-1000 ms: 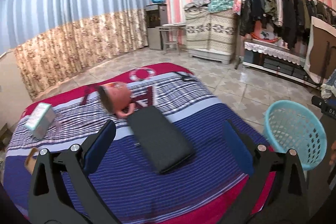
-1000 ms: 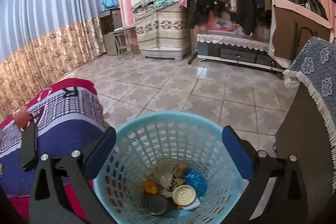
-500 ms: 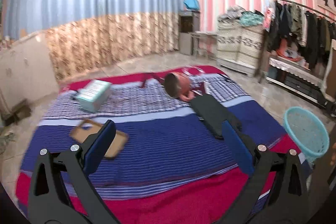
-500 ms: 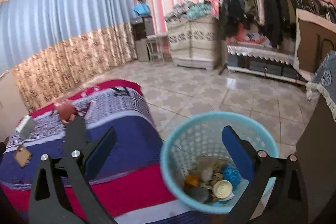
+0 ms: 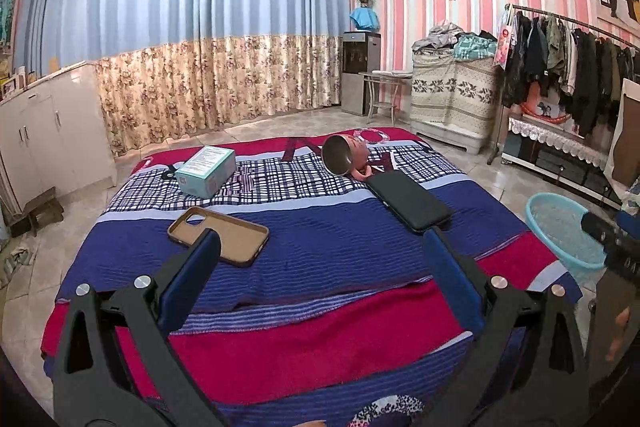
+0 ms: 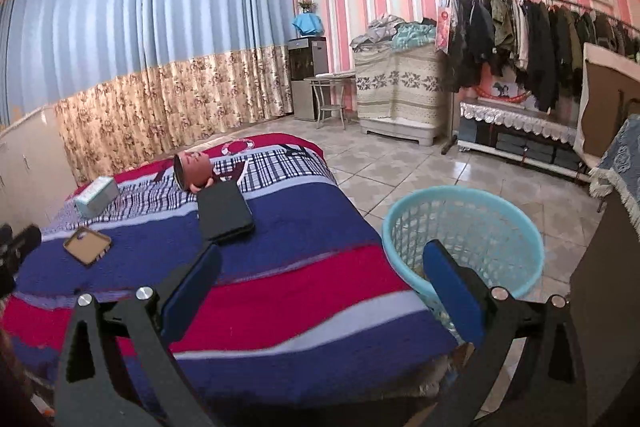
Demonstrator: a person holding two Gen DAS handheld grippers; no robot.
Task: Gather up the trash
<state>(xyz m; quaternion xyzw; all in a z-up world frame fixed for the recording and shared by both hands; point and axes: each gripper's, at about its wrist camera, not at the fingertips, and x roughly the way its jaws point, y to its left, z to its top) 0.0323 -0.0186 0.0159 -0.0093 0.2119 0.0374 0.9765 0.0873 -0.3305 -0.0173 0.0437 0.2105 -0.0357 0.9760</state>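
Observation:
A light blue plastic basket (image 6: 464, 239) stands on the tiled floor right of the low table; it also shows in the left wrist view (image 5: 568, 231). On the striped cloth (image 5: 320, 239) lie a tan phone case (image 5: 218, 235), a teal box (image 5: 206, 171), a tipped pink mug (image 5: 346, 157) and a black flat case (image 5: 408, 201). My left gripper (image 5: 320, 279) is open and empty above the table's near edge. My right gripper (image 6: 320, 291) is open and empty, with its right finger in front of the basket.
A white cabinet (image 5: 52, 131) stands at the left wall. A clothes rack (image 6: 540, 39) and a covered chest (image 6: 396, 91) line the far right. A dark piece of furniture with a fringed cloth (image 6: 616, 211) stands right of the basket.
Both grippers have pulled back and up from the basket and table. The right view has swung left from over the basket to the table. The phone case and box have come into the left view.

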